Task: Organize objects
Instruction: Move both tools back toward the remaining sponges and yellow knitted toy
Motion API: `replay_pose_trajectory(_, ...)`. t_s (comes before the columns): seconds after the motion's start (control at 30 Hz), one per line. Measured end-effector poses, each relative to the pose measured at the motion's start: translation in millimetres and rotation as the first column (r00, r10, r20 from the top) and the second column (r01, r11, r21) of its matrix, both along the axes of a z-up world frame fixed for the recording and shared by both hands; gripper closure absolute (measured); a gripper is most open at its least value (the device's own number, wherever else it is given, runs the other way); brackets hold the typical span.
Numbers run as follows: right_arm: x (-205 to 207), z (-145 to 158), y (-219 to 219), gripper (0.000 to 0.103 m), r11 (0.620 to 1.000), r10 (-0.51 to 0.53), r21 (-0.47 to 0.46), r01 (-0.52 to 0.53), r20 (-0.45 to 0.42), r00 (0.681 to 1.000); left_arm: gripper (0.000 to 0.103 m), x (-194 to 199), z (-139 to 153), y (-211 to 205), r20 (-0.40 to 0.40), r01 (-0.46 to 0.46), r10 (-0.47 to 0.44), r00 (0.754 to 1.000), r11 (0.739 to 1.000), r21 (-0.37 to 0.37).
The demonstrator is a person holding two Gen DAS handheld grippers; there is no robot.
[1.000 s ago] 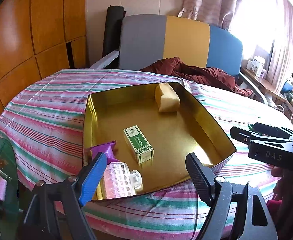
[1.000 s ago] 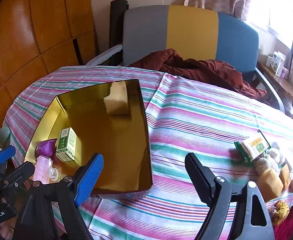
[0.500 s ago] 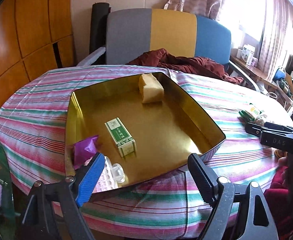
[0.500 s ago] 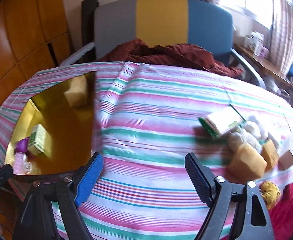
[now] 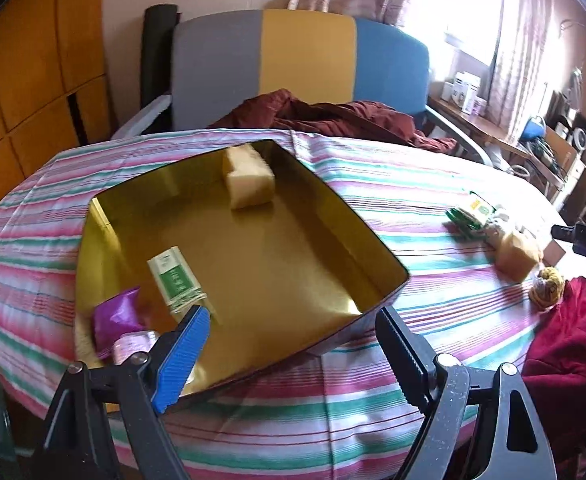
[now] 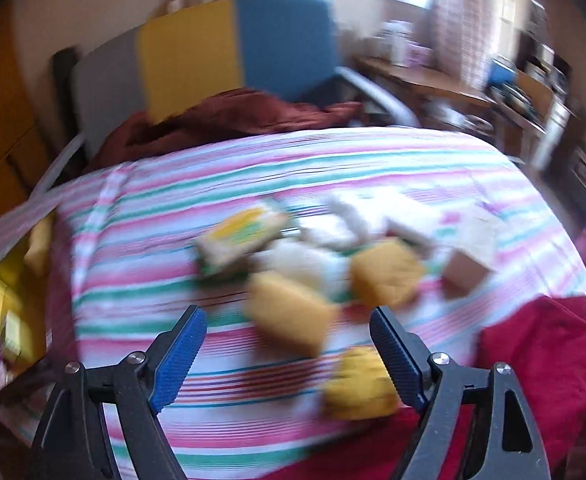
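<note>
A gold tin tray sits on the striped tablecloth. It holds a pale sponge block, a green-and-white box, a purple packet and a pink item half hidden by my finger. My left gripper is open and empty over the tray's near edge. My right gripper is open and empty above a blurred pile: a green-yellow packet, two orange-yellow blocks, white soft items, a brown box and a yellow lump.
A grey, yellow and blue chair with a dark red cloth stands behind the table. A red cloth lies at the table's right edge. The pile also shows in the left wrist view. Shelves with clutter stand at far right.
My right gripper has swung right, from over the tray to over the pile of loose objects, and the view is motion-blurred. My left gripper has turned slightly right and stays by the tray.
</note>
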State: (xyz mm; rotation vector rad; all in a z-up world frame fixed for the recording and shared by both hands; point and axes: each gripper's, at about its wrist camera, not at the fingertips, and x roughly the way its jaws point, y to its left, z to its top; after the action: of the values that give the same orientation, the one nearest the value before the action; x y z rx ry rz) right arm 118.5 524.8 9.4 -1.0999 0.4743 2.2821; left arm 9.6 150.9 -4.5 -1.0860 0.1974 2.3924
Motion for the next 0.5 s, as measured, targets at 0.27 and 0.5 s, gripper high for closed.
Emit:
replay_pose_trajectory(0.27,38,-23,69,0.018,0.944,-0.206,-0.273,0.187,-0.044,0.978,0.018,4,4,51,0.014,0.142,-0.142,0.990,0.990,-0.001)
replay_pose_trajectory(0.5,48,-30,76,0.018,0.909,-0.246,-0.369,0.194,-0.100,0.964,0.018,12,-5,114,0.051,0.288,-0.286,0.957,0.957,-0.028)
